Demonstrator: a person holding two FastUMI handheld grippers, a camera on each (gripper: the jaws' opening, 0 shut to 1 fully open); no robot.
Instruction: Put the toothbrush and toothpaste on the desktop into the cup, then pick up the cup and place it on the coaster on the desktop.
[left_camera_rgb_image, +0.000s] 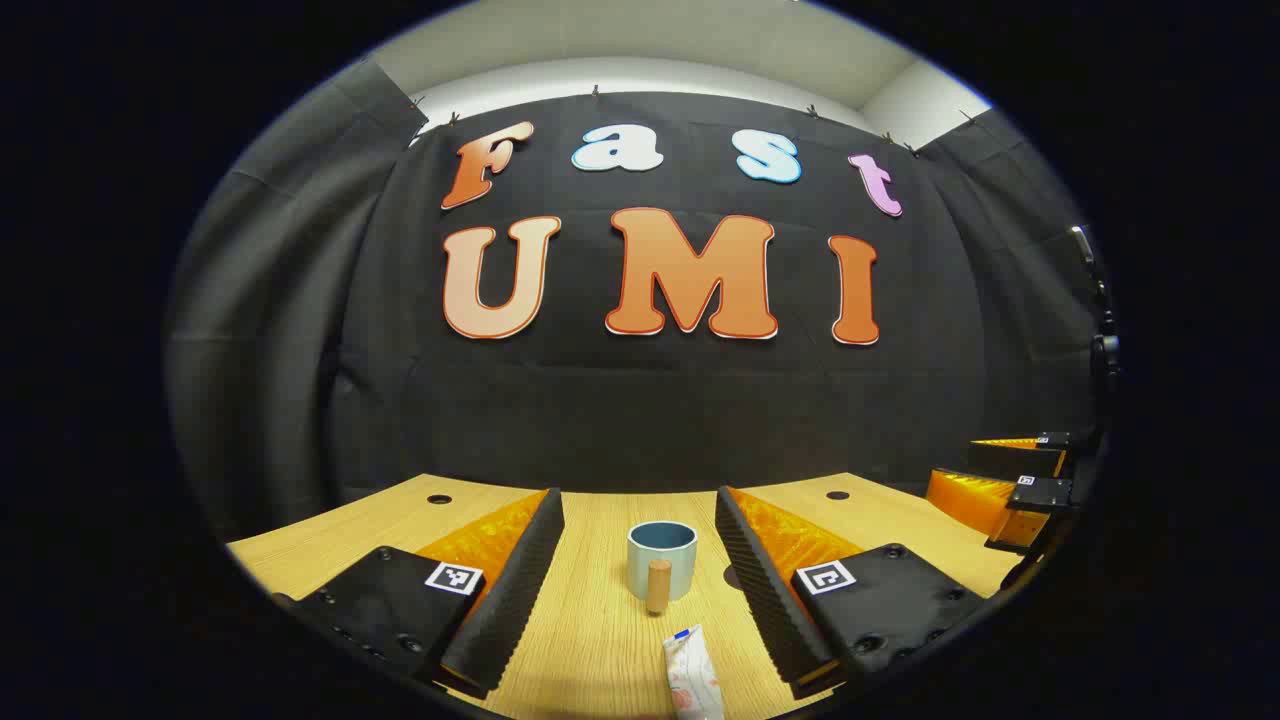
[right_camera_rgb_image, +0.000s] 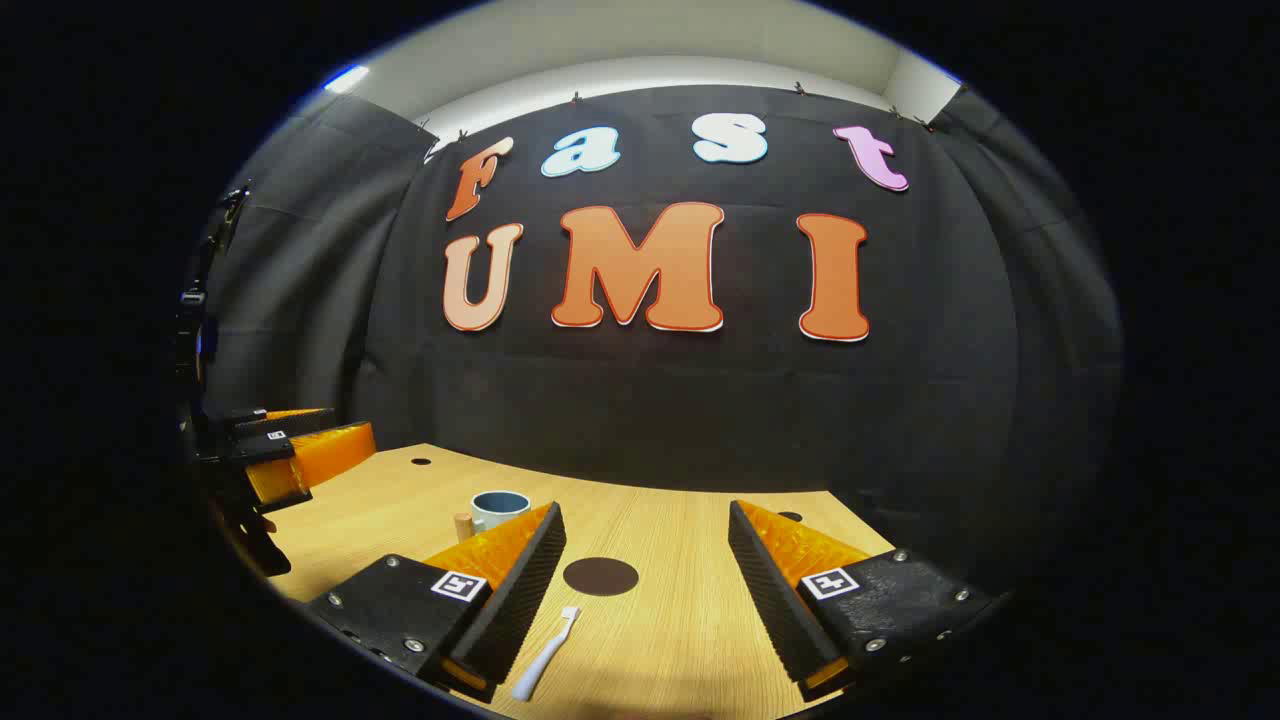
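Nothing of the task looks done yet. The left gripper (left_camera_rgb_image: 640, 575) hangs over the desk (left_camera_rgb_image: 590, 640) with its jaws wide apart and empty, the cup (left_camera_rgb_image: 661, 557) standing upright between them farther off and the toothpaste (left_camera_rgb_image: 692, 675) lying flat nearer the camera. The right gripper (right_camera_rgb_image: 648, 580) is likewise spread and holding nothing; the toothbrush (right_camera_rgb_image: 546, 655) lies on the wood just beside its left finger, and the dark round coaster (right_camera_rgb_image: 600, 576) sits bare ahead. Both items remain to be picked up, dropped in, and the cup moved.

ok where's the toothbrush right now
In the right gripper view the toothbrush lies flat on the desk, beside the right gripper's left finger, nearer than the dark round coaster.
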